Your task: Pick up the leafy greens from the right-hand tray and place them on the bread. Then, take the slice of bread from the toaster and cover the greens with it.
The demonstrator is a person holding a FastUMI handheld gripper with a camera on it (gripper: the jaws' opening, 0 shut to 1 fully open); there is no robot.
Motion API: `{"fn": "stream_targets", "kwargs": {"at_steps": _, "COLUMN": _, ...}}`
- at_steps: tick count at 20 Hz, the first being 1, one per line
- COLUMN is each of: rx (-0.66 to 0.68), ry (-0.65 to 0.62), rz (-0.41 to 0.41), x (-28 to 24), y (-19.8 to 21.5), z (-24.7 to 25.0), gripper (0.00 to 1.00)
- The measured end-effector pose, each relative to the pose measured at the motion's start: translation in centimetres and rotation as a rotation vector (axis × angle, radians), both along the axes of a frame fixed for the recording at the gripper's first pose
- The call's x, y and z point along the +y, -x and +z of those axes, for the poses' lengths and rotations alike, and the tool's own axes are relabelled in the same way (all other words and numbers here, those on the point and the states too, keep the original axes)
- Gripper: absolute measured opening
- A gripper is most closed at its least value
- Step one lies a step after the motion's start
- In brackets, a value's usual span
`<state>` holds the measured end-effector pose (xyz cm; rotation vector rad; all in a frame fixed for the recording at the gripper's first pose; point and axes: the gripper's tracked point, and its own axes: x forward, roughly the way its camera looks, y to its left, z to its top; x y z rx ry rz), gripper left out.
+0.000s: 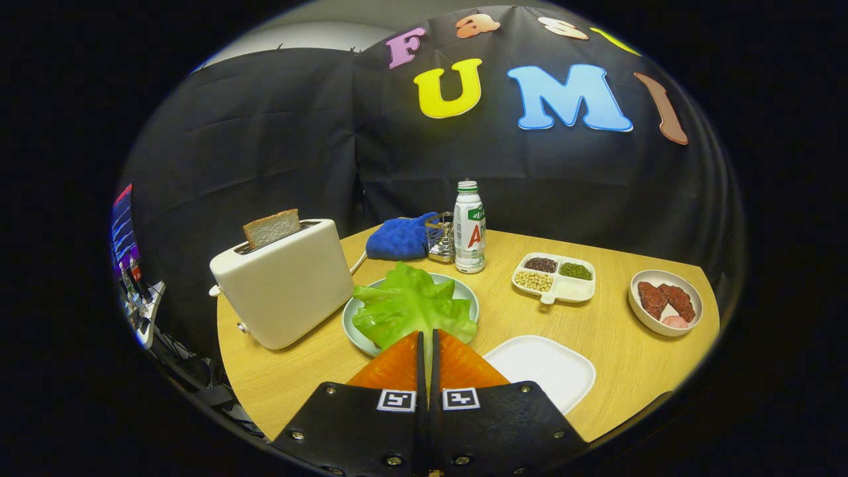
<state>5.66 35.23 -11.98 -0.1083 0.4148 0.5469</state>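
The claw [428, 341] is clenched on the lettuce leaf [412, 303], held over a pale plate [352, 326]. A bread slice [271, 227] stands in the white toaster [286, 283] on the bench [609, 331].

On the table [616, 338], the toaster [285, 285] stands left with bread [271, 227] in its slot. Right of it the plate [351, 318] holds the leafy greens [411, 305], just ahead of the gripper [427, 338], whose fingers lie nearly closed. A bottle [470, 228] and cloth [399, 240] sit farther back; a divided dish [555, 277], bowl [664, 301] and tray [543, 368] lie right.
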Motion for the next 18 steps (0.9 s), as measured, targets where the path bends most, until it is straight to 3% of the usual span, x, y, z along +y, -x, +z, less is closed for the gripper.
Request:
{"fn": "stream_targets", "kwargs": {"at_steps": 3, "rx": 0.035, "ry": -0.042, "rz": 0.019, "x": 2.0, "y": -0.6, "z": -0.7, "gripper": 0.01}}
{"fn": "stream_targets", "kwargs": {"at_steps": 18, "rx": 0.052, "ry": 0.049, "rz": -0.010, "x": 4.7, "y": -5.2, "z": -4.6, "gripper": 0.01}}
